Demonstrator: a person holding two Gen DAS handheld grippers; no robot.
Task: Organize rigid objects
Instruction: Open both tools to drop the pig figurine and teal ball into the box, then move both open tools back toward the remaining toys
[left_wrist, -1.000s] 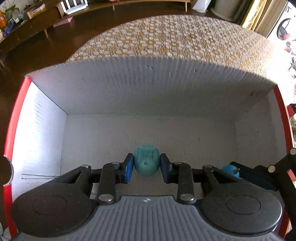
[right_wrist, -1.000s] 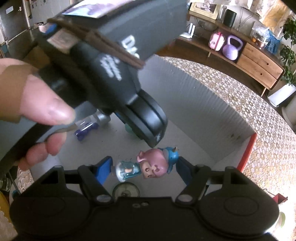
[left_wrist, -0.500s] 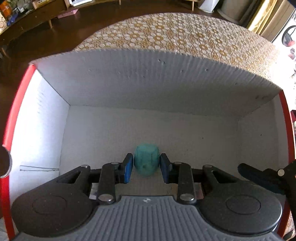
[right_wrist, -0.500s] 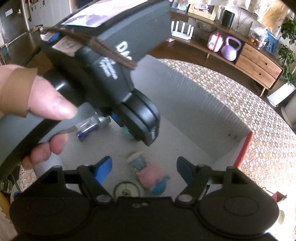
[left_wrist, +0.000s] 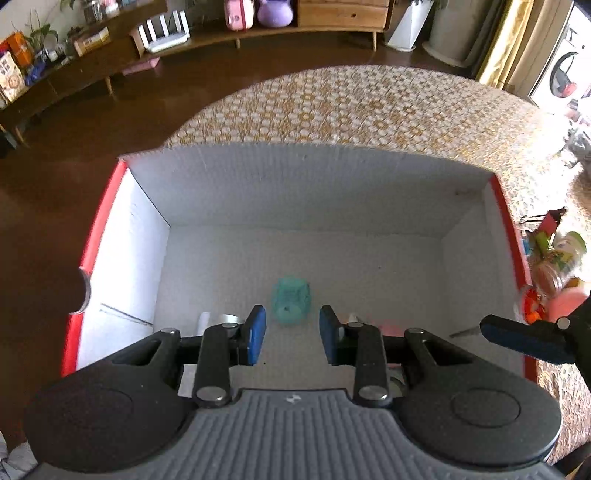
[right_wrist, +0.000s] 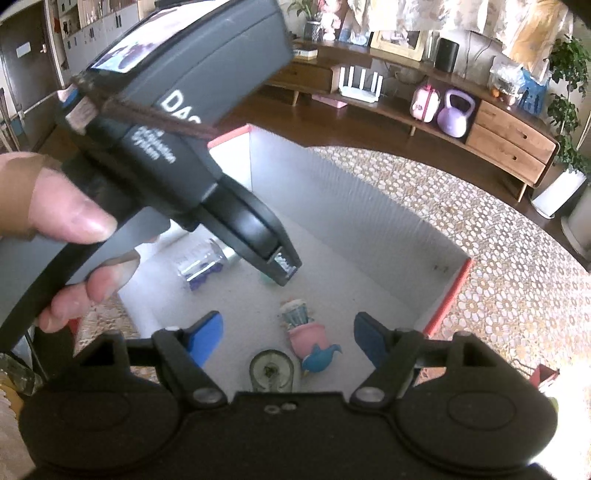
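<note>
Four things already lie in the white box (left_wrist: 147, 258): the teal toy (left_wrist: 291, 301) near the middle of its floor, a pink and blue figure (right_wrist: 309, 341) at about 4 o'clock from it, a clear bottle with purple contents (right_wrist: 201, 267) at about 8 o'clock, and a small round tin (right_wrist: 271, 371) by the near wall. Your left tool (left_wrist: 291, 334) hangs above the teal toy with its jaws apart and gripping nothing. Your right tool (right_wrist: 288, 339) stands wide over the pink figure, also empty. More items (left_wrist: 554, 273) wait on the surface at 3 o'clock, outside the box, so I judge the job partway done.
</note>
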